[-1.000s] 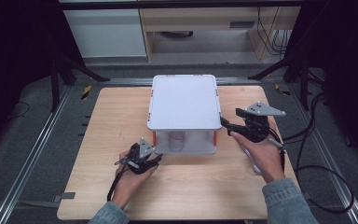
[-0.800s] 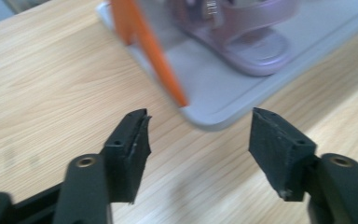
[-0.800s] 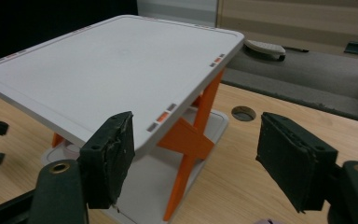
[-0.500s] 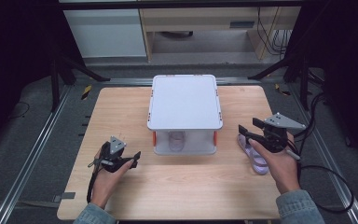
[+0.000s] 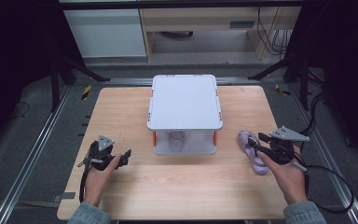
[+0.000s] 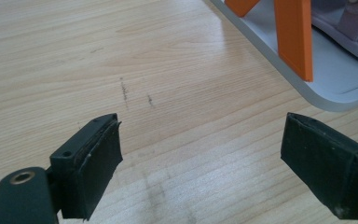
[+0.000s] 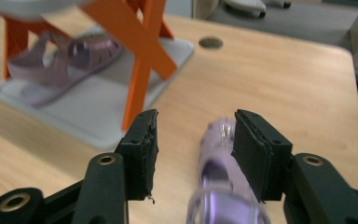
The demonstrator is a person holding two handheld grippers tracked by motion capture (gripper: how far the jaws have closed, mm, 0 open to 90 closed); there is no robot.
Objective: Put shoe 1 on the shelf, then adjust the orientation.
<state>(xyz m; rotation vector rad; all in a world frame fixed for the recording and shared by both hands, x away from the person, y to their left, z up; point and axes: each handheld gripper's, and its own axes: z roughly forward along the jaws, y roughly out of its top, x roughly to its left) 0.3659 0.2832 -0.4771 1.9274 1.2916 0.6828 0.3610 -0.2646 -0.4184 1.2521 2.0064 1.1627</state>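
High fixed view down over the whole bench; both gripper views close and low, sharing the white rack.

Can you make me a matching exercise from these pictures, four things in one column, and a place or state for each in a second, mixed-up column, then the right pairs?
Things:
1. sandal in the rack
2. loose sandal
3. left gripper
4. orange legs

Places or states:
A. open over bare wood left of the rack, holding nothing
B. holding up the white top shelf
C. on the rack's lower shelf
D. on the table right of the rack, at the right gripper's open jaws

Pairs: 1-C, 2-D, 3-A, 4-B
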